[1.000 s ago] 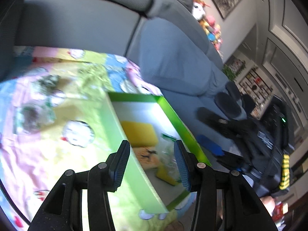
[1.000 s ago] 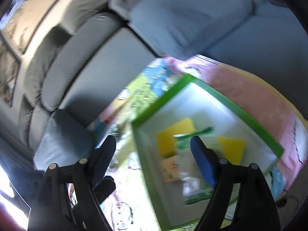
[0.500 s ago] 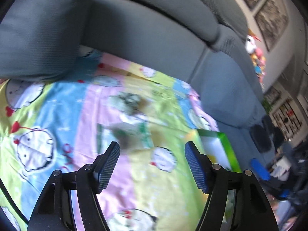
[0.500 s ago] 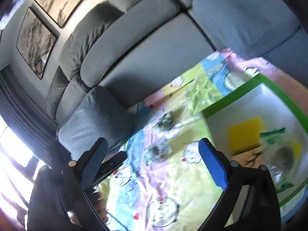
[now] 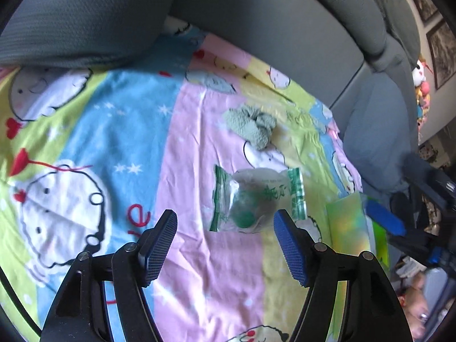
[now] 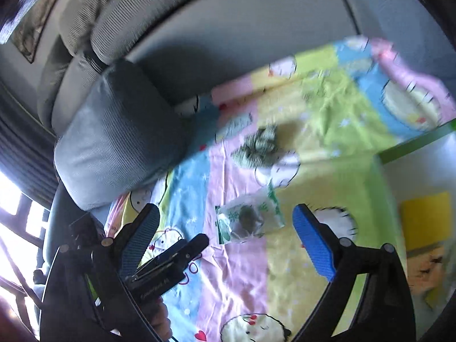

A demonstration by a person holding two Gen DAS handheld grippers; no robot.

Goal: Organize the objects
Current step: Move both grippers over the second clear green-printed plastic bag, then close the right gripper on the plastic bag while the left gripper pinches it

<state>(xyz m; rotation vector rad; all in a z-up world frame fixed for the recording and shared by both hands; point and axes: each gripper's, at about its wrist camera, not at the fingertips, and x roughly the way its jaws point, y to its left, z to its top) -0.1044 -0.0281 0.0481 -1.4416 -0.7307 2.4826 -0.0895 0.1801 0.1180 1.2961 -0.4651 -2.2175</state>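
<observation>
A clear plastic packet with green print [image 5: 256, 199] lies on the cartoon-print blanket [image 5: 114, 142], just ahead of my open, empty left gripper [image 5: 225, 242]. A crumpled grey-green cloth [image 5: 250, 126] lies beyond it. In the right wrist view the packet [image 6: 248, 219] lies ahead of my open, empty right gripper [image 6: 225, 245], with the cloth [image 6: 256, 148] farther back. The green-rimmed white box [image 6: 413, 148] at right holds a yellow sponge [image 6: 424, 219]. The left gripper's body [image 6: 168, 268] shows at lower left.
Grey sofa back and a grey cushion [image 6: 114, 148] border the blanket at the far side. In the left wrist view the box's corner [image 5: 347, 225] and the right gripper's blue pad [image 5: 384, 222] show at right, with cluttered room beyond.
Both grippers have swung away from the green box toward the blanket's left part. The packet and cloth now lie ahead of both. Both stay open.
</observation>
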